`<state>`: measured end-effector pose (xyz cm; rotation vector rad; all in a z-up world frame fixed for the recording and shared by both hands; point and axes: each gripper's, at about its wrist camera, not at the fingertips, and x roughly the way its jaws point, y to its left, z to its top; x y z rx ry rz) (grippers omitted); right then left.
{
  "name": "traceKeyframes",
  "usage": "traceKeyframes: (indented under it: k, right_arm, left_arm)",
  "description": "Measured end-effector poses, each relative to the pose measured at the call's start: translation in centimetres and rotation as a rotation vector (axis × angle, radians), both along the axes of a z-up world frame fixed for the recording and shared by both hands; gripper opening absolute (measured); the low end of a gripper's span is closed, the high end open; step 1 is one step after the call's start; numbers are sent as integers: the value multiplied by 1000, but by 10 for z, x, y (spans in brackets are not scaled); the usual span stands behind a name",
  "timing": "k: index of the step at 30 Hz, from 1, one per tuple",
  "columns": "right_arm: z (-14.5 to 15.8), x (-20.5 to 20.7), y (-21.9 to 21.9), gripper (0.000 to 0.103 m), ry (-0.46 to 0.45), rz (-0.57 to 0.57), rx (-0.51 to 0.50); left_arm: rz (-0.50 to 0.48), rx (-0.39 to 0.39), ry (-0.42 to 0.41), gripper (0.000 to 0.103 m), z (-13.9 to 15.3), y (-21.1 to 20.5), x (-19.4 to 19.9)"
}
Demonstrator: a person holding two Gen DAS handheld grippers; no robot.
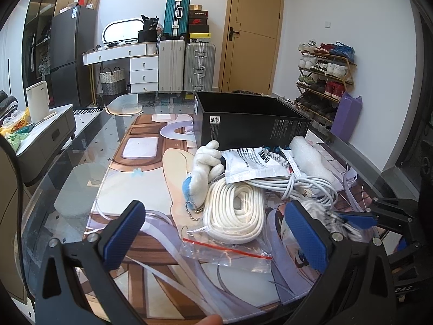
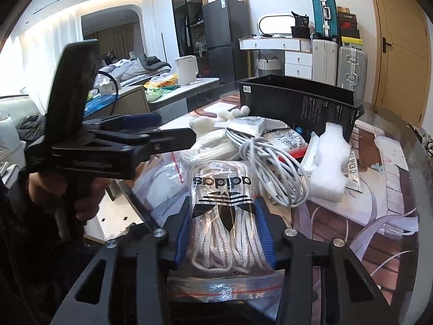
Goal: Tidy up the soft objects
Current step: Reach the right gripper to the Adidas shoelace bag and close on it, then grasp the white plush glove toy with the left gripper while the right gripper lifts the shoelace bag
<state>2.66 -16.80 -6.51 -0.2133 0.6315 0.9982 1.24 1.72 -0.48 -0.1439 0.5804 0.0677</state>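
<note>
Lying on a glass table [image 1: 67, 162], the printed mat [image 1: 151, 168] sits under the spread left tool [image 1: 213, 233] and right tool [image 2: 224, 233] pinching bagged laces [image 2: 223, 216].

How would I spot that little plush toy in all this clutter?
Find the open black box on the table. Just in front of its left corner lies a heap of white things; the plush toy is at the heap's left edge, beside the coiled rope. It alone is fuzzy, with a blue patch and a bead chain hanging from it.

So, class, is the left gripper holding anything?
No. The left gripper stands open above the mat, its blue pads apart with nothing pressed between them.
</note>
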Motion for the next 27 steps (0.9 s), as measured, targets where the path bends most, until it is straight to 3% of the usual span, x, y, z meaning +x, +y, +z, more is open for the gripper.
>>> traceKeyframes:
  k: [10, 20, 27]
  right_arm:
    - [21, -10, -26, 42, -31, -6, 66]
    - [38, -8, -58, 42, -63, -88, 152]
    - [45, -1, -65, 42, -81, -160, 156]
  left_arm:
    - [-25, 0, -5, 103, 5, -3, 1]
    - [-32, -2, 10, 103, 4, 1, 4]
    - [-72, 26, 43, 103, 1, -7, 12]
